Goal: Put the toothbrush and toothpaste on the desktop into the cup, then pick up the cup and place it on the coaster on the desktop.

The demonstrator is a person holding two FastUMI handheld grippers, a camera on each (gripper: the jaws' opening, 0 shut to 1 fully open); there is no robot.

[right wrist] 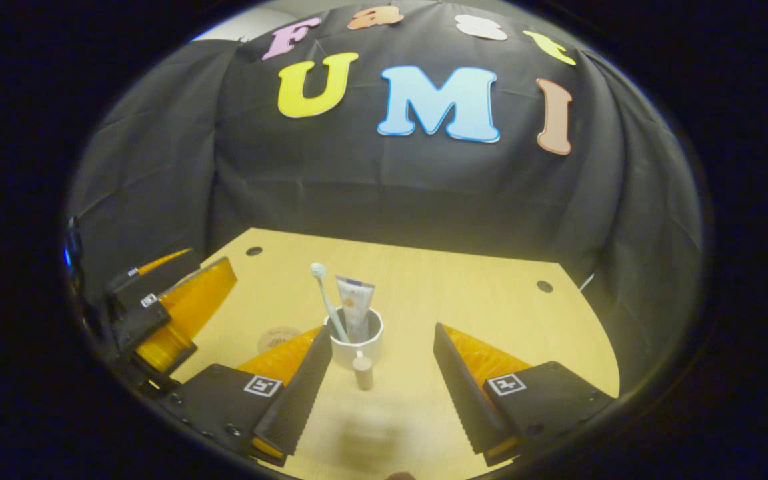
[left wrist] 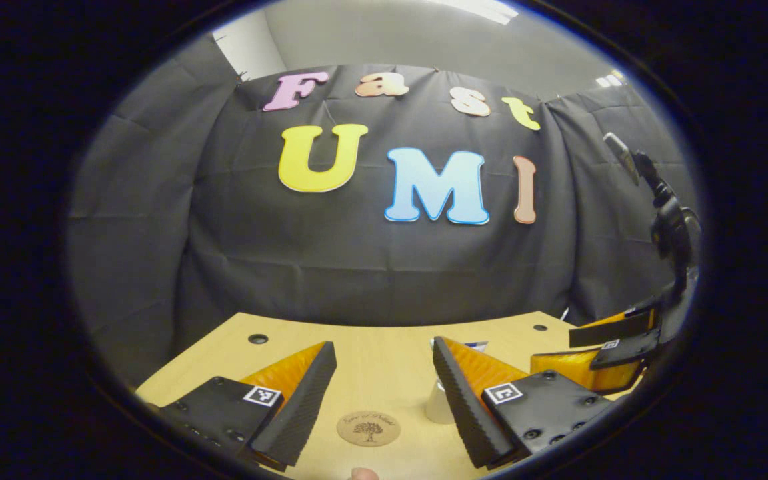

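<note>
Right gripper view gives us the white cup (right wrist: pixel 356 341) standing upright on the wooden desktop (right wrist: pixel 464 300), with the toothbrush (right wrist: pixel 328 300) and the toothpaste (right wrist: pixel 355 305) both standing in it, the brush leaning left, head up. A small tan peg (right wrist: pixel 362 371) stands just in front of the cup. Our right gripper (right wrist: pixel 383 373) hangs spread wide and empty, the cup just ahead between its fingers. The round coaster (right wrist: pixel 277 337) lies left of the cup, partly hidden by a finger. In the left gripper view, our left gripper (left wrist: pixel 384 393) is likewise spread and empty, low over the desktop, with the coaster between its fingers and the cup's base beside the right-hand finger.
</note>
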